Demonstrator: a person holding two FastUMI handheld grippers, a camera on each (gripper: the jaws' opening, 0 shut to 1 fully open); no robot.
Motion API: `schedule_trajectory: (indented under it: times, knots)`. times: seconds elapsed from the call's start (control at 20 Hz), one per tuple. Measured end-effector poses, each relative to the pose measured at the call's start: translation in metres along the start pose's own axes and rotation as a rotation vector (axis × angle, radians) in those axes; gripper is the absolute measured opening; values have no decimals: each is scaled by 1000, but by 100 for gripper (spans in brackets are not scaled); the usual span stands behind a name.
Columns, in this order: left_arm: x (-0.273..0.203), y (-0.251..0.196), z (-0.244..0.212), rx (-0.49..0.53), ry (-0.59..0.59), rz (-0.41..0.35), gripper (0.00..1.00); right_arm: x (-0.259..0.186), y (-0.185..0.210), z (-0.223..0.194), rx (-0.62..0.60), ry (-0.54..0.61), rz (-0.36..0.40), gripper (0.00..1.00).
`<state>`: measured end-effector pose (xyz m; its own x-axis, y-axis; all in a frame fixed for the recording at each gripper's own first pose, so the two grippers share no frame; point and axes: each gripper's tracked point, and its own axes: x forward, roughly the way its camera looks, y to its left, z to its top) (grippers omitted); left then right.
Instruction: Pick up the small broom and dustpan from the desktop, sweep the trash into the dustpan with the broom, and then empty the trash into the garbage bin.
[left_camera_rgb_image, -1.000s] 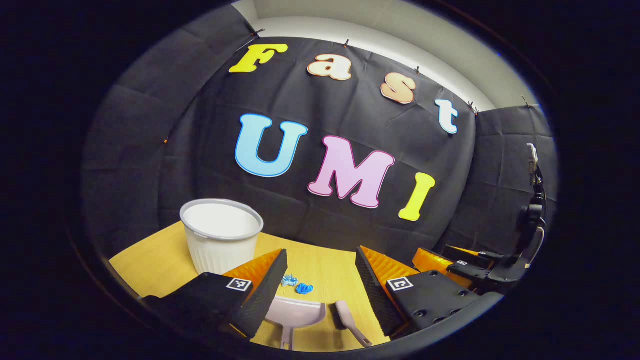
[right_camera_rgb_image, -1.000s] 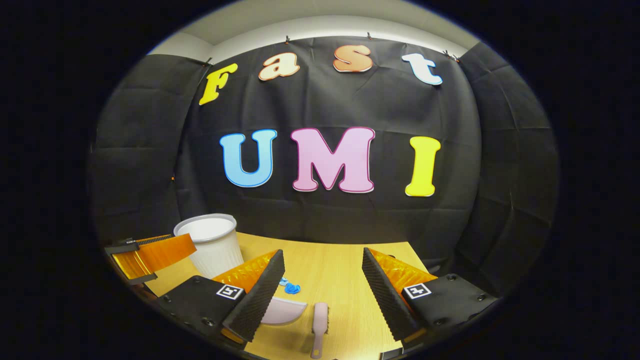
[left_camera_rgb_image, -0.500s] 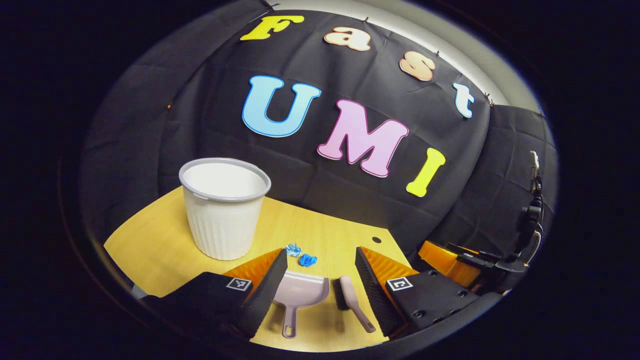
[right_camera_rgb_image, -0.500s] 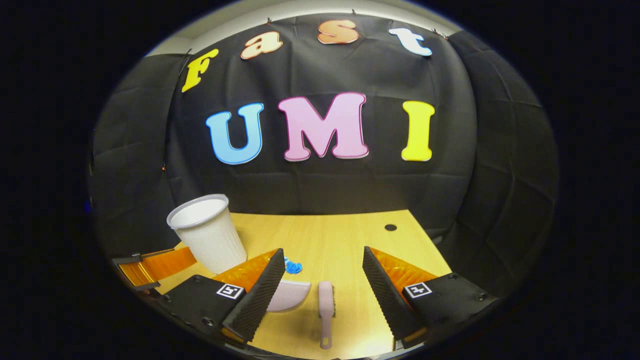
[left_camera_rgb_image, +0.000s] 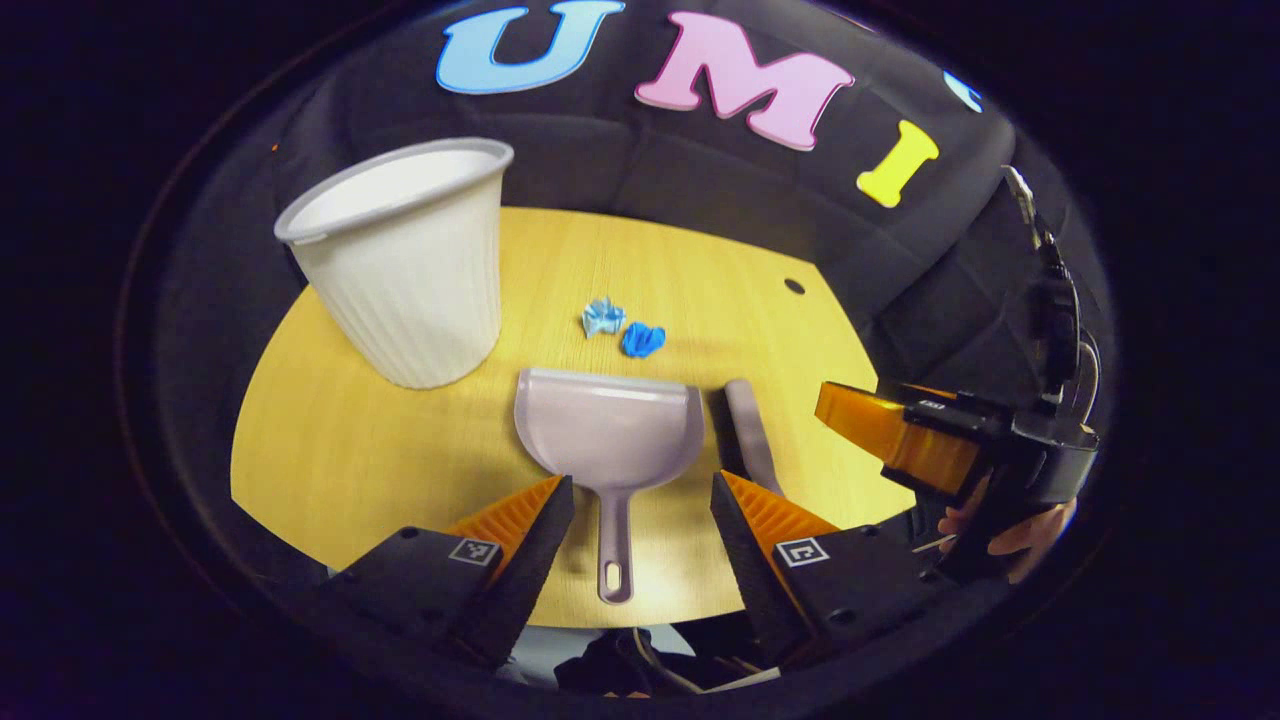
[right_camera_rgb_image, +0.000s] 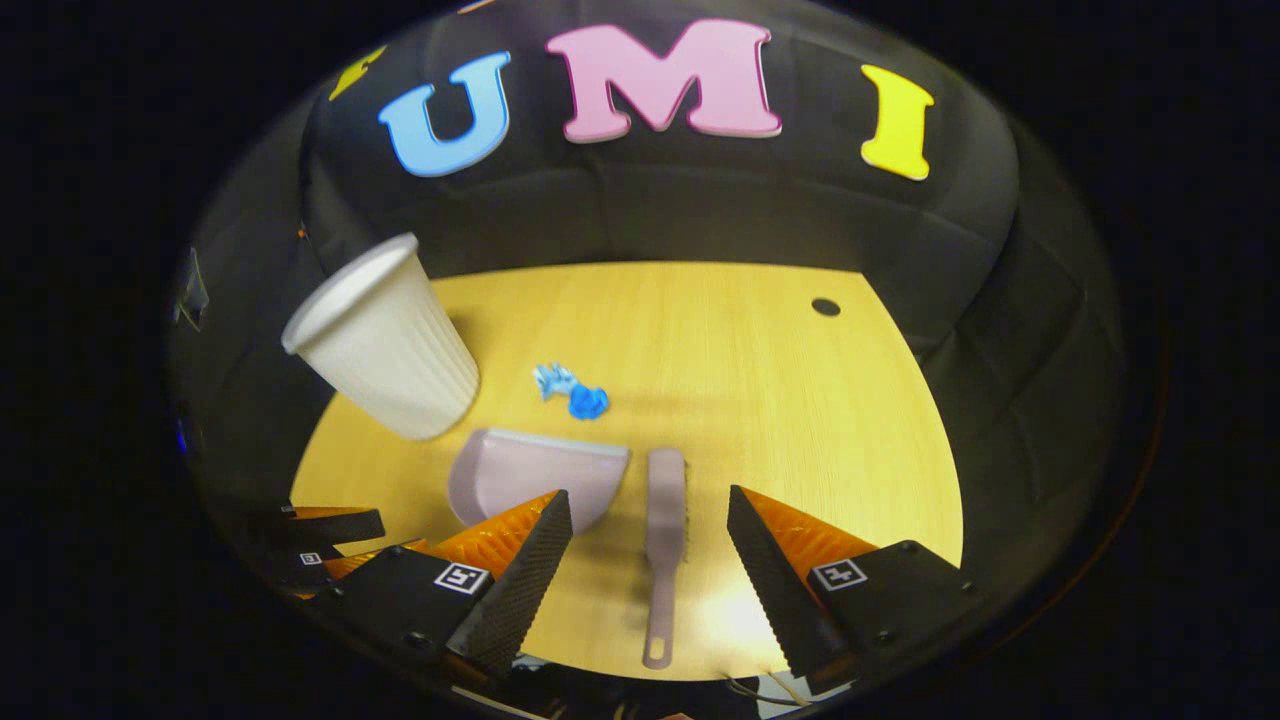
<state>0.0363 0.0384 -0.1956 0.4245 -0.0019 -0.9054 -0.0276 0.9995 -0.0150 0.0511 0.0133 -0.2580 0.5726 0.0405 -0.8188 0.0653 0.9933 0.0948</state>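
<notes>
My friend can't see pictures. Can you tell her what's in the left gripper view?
The left gripper hangs open above a pale dustpan lying on a wooden desk, its handle pointing between the fingers. A small broom lies beside it, two blue scraps sit just beyond, and a white bin stands at the left. The other gripper is at the right.

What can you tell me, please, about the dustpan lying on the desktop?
The dustpan is pale pinkish-grey, apparently smooth plastic, with a wide shallow scoop and a slim handle ending in a hanging hole. It lies flat on the wooden desktop, empty, its open edge facing two blue scraps of trash and its handle pointing toward the near edge. The broom lies just beside it. The left hand-held gripper hangs open over its handle, not touching it.
</notes>
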Motion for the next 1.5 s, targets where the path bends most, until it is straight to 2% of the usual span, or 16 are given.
schedule_trajectory:
  times: [0.05,0.1,0.2,0.35,0.65,0.9,0.95,1.05,1.1,1.15,1.2,1.25,1.3,1.4,1.45,1.5]
  knots:
    - [-4,-1,1,-17,75,-4,83,13,-3,-19,2,96,-5,95]
    - [-8,-1,8,-34,149,10,83,18,-4,-35,23,185,7,100]
    - [-19,-1,26,-17,237,55,83,32,-11,-66,61,348,-1,98]
    - [-20,1,34,10,388,119,83,54,-23,-94,45,481,-40,99]
    - [-14,3,42,53,475,193,83,76,-27,-106,47,562,-62,99]
    - [1,-2,37,49,517,196,83,79,-22,-122,34,616,-54,98]
    - [3,-2,35,53,526,200,83,78,-22,-126,18,638,-57,90]
    - [5,-1,37,62,529,218,83,79,-23,-125,-5,631,-68,92]
    - [9,-1,39,72,525,222,83,81,-26,-126,-6,626,-78,97]
    - [9,-2,40,83,527,222,81,81,-26,-126,0,632,-84,95]
    - [9,-2,40,83,528,224,83,81,-27,-124,1,630,-85,82]
    - [9,-2,40,79,527,223,83,81,-27,-126,-3,634,-85,94]
    - [9,-3,42,73,521,223,82,81,-28,-125,2,637,-86,75]
    - [9,-3,43,40,514,223,65,82,-26,-124,23,641,-90,62]
    - [10,-3,41,21,518,218,51,82,-26,-124,19,644,-91,45]
    - [9,-4,40,10,529,220,43,80,-26,-124,10,645,-84,44]
